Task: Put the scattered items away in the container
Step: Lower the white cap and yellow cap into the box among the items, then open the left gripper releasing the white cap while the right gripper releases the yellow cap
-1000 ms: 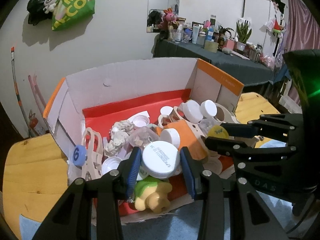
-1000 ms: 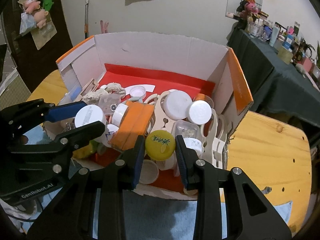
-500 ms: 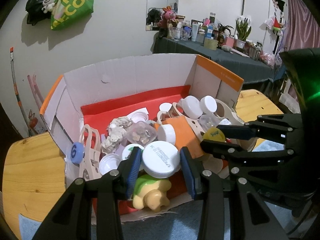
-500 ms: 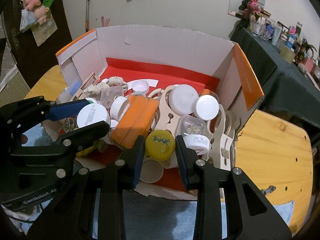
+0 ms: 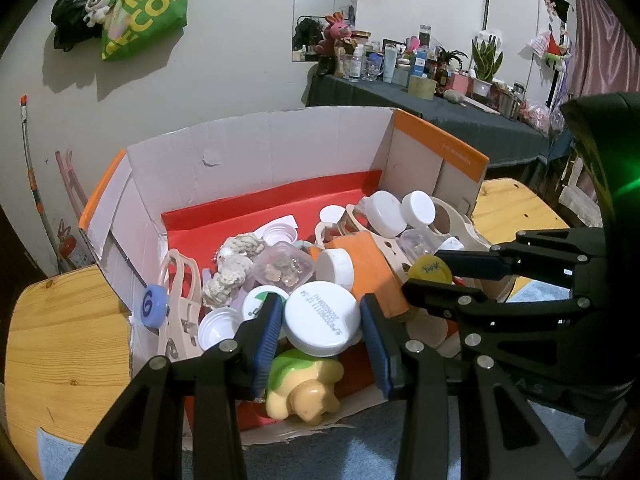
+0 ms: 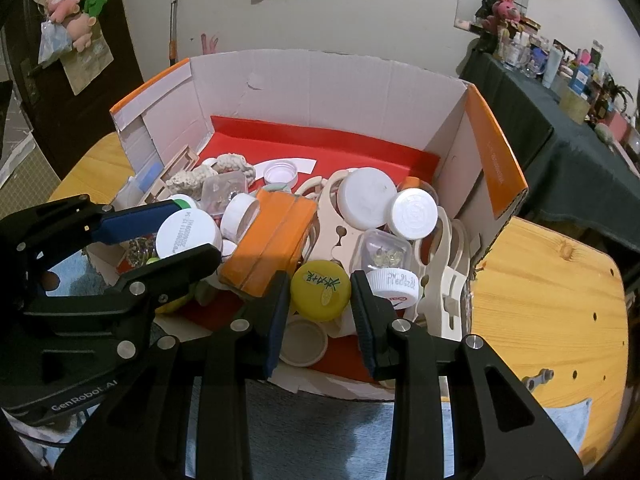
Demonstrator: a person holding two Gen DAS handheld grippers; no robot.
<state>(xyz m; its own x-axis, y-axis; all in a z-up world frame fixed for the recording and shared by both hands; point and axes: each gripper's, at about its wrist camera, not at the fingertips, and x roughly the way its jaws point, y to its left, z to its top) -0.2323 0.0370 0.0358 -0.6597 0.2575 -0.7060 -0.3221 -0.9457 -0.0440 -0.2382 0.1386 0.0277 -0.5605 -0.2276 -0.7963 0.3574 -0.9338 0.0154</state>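
An open cardboard box (image 5: 280,152) with a red floor holds several lids, wooden cut-outs and small toys. My left gripper (image 5: 322,302) hovers over the box's near left part, shut on a white lid (image 5: 322,322) with printed digits. In the right wrist view the same left gripper (image 6: 188,232) and white lid (image 6: 186,236) appear at the left. My right gripper (image 6: 319,284) hangs over the near middle of the box (image 6: 360,88), shut on a yellow lid (image 6: 320,294). The left wrist view shows that right gripper (image 5: 424,272) and yellow lid (image 5: 430,270) at the right.
Inside the box lie an orange block (image 6: 272,248), a green and yellow toy (image 5: 304,388), a clear tub (image 6: 382,252) and pale wooden pieces (image 6: 444,276). The box rests on a wooden table (image 6: 552,304) with blue cloth (image 6: 332,428) at its near edge. A cluttered dark table (image 5: 460,120) stands behind.
The box sits slightly higher in the right wrist view than a second ago. Both grippers keep the same hold on their lids.
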